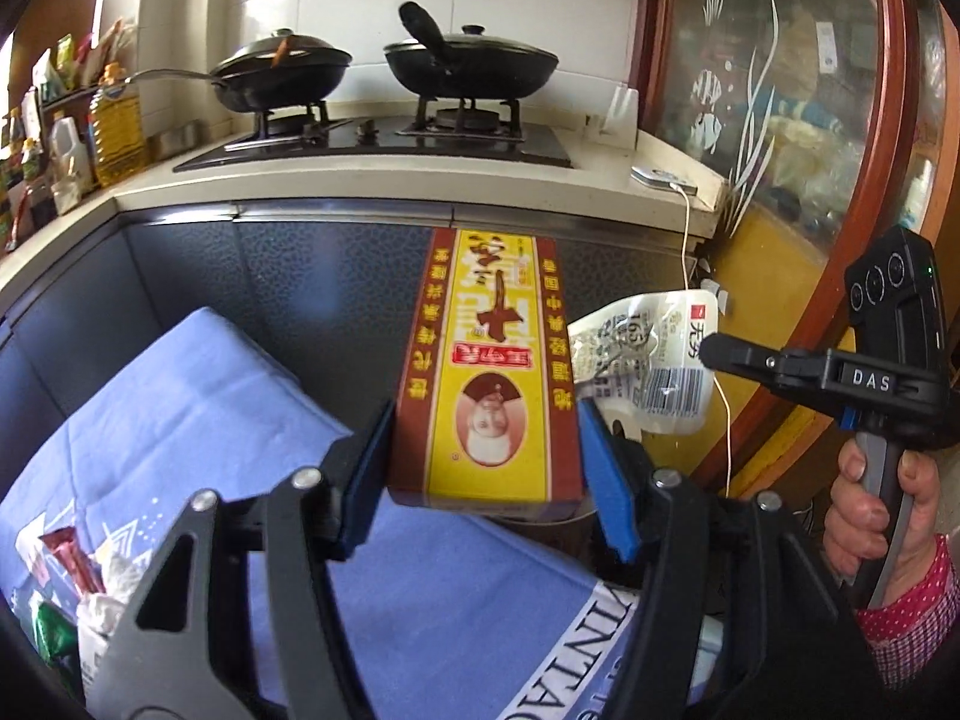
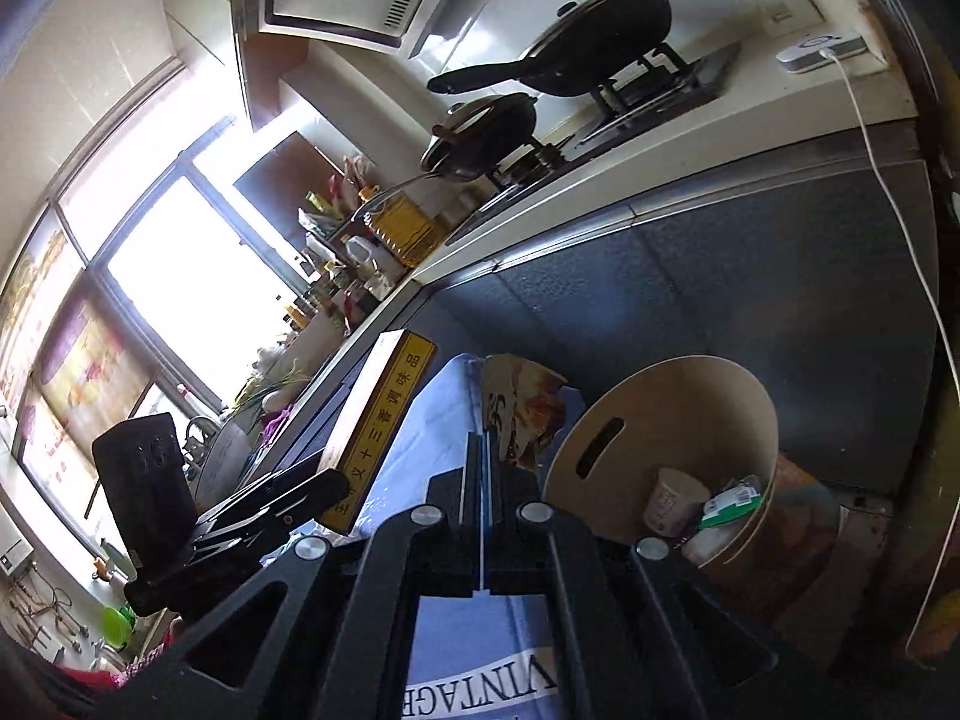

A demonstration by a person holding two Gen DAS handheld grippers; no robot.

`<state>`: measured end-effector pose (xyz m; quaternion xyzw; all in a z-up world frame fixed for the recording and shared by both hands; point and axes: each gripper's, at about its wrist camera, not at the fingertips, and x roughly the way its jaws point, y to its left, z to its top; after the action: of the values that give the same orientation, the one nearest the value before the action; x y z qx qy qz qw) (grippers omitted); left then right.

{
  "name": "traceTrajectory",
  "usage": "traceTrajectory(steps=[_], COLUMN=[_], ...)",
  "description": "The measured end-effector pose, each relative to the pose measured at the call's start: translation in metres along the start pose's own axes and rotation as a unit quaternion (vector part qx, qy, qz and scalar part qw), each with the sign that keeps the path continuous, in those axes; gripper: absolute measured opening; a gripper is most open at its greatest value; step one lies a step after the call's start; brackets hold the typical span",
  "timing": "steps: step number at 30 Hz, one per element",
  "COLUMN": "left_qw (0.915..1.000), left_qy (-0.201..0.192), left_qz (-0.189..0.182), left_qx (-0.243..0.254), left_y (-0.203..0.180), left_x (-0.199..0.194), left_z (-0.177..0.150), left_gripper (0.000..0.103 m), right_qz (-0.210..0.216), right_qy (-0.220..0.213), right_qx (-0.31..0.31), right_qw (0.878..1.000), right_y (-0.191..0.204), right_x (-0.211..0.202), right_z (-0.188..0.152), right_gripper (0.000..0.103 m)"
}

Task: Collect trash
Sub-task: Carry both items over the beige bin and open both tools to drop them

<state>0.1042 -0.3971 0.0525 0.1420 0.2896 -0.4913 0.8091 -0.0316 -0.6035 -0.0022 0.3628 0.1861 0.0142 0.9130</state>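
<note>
Spreading under everything is the blue cloth (image 1: 198, 396) printed with white lettering, a staging surface where a few scraps (image 1: 66, 564) lie at its near left corner. Just beyond its far right edge stands the wooden bin (image 2: 708, 396), tilted open toward the right wrist camera, with a paper cup (image 2: 675, 498) and a green-and-white wrapper (image 2: 729, 504) already lying inside; it looks placed beside the cloth to keep each carry short.

Next in size is the yellow and red box (image 1: 489, 372), pinched across its narrow width near one end by the left gripper (image 1: 486, 468), whose blue pads press flat on both long sides and hold it clear of the cloth.

Smaller is the crinkled plastic packet (image 1: 654, 354), clamped at one edge by the right gripper (image 2: 483, 462), its fingers drawn almost fully together on the thin film, so the packet hangs free. Both pieces seem poised near the bin, probably for dropping in.
</note>
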Motion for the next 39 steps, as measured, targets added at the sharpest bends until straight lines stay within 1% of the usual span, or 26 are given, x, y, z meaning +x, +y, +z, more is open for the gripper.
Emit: traceTrajectory(steps=[7, 11, 12, 13, 14, 15, 18, 23, 24, 26, 27, 29, 34, 39], left_qw=[0.9990, 0.9979, 0.9974, 0.9966, 0.9960, 0.9960, 0.9962, 0.9978, 0.9981, 0.9984, 0.9985, 0.9984, 0.9961, 0.9887], left_qy=[0.034, 0.052, 0.059, 0.070, 0.077, 0.074, 0.069, 0.053, 0.049, 0.041, 0.038, 0.028, 0.009, -0.007], left_qz=[-0.001, 0.003, 0.000, -0.001, 0.006, 0.016, 0.024, 0.035, 0.035, 0.038, 0.038, 0.044, 0.066, 0.117], left_qx=[0.030, 0.039, 0.040, 0.043, 0.045, 0.046, 0.046, 0.018, 0.010, -0.005, -0.011, -0.022, -0.058, -0.094], left_y=[-0.023, -0.029, -0.029, -0.029, -0.029, -0.029, -0.025, -0.010, -0.005, 0.002, 0.006, 0.013, 0.040, 0.076], left_x=[0.056, 0.080, 0.085, 0.090, 0.094, 0.094, 0.088, 0.059, 0.052, 0.035, 0.027, 0.009, -0.039, -0.091], left_z=[0.003, -0.001, -0.003, -0.005, -0.006, -0.008, -0.012, -0.016, -0.017, -0.022, -0.024, -0.032, -0.057, -0.096], left_gripper=[0.058, 0.059, 0.062, 0.068, 0.084, 0.086, 0.086, 0.086, 0.086, 0.086, 0.086, 0.086, 0.086, 0.086], right_qz=[-0.041, -0.059, -0.064, -0.076, -0.093, -0.104, -0.113, -0.123, -0.124, -0.130, -0.131, -0.127, -0.106, -0.076], right_qy=[0.007, 0.015, 0.016, 0.012, 0.010, 0.011, 0.018, 0.003, 0.000, -0.009, -0.015, -0.032, -0.030, 0.004], right_qx=[0.005, 0.008, 0.007, 0.006, 0.008, 0.013, 0.033, 0.015, 0.014, 0.011, 0.011, 0.011, -0.008, -0.031], right_qw=[0.999, 0.998, 0.998, 0.997, 0.996, 0.994, 0.993, 0.992, 0.992, 0.991, 0.991, 0.991, 0.994, 0.997], right_y=[-0.027, -0.038, -0.040, -0.041, -0.043, -0.046, -0.052, -0.040, -0.037, -0.031, -0.028, -0.018, 0.013, 0.048], right_x=[0.011, 0.022, 0.025, 0.028, 0.030, 0.033, 0.038, 0.033, 0.032, 0.030, 0.028, 0.022, 0.023, 0.041], right_z=[-0.008, -0.011, -0.013, -0.015, -0.016, -0.017, -0.021, -0.023, -0.023, -0.023, -0.023, -0.024, -0.027, -0.038], right_gripper=[0.000, 0.000, 0.000, 0.000, 0.001, 0.002, 0.004, 0.007, 0.010, 0.026, 0.048, 0.070, 0.070, 0.070])
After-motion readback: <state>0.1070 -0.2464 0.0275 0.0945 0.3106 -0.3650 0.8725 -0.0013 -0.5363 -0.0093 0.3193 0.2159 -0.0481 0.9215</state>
